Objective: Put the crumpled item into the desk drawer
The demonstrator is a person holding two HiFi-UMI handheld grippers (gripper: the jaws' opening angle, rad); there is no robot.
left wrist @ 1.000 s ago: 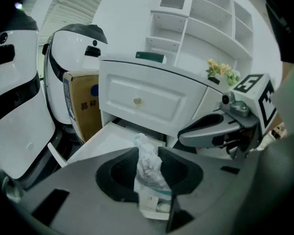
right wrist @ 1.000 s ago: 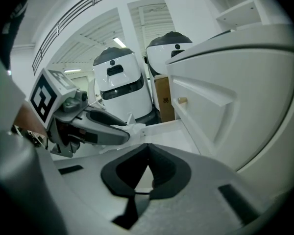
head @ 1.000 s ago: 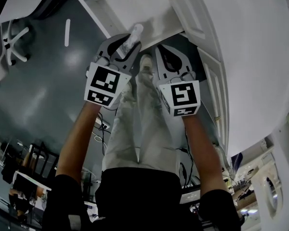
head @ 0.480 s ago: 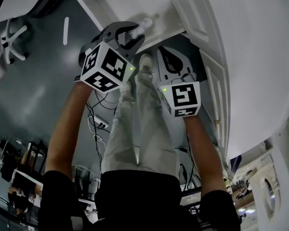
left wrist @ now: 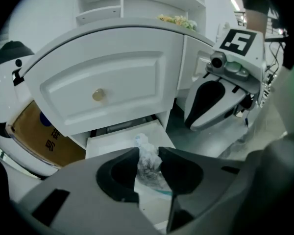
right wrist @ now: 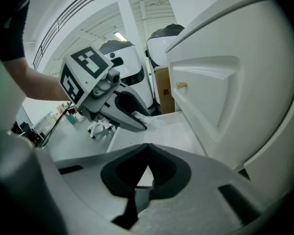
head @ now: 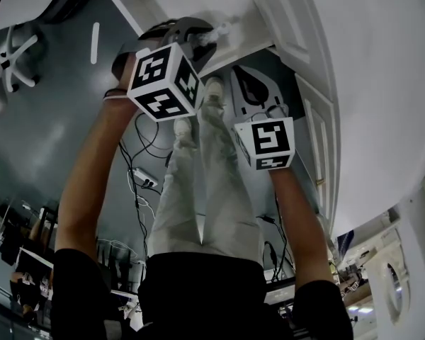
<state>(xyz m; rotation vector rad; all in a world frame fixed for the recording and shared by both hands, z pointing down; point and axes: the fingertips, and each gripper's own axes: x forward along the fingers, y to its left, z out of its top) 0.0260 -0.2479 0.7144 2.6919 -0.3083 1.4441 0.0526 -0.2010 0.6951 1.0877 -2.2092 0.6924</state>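
Head view shows the white worktop point(head: 382, 83) sweeping down the right side, with its open drawer point(head: 191, 2) pulled out ahead of me. My left tool point(head: 202, 40) hangs over that drawer and pinches the crumpled wad point(left wrist: 149, 166) between its pads. My right tool point(right wrist: 148, 148) waits just beside it, jaws pressed together on nothing. The wad looks like thin film or paper, so I judge it very light, soft and springy, with nothing to break. It may cling to a pad on release. The present hold across its middle seems right.
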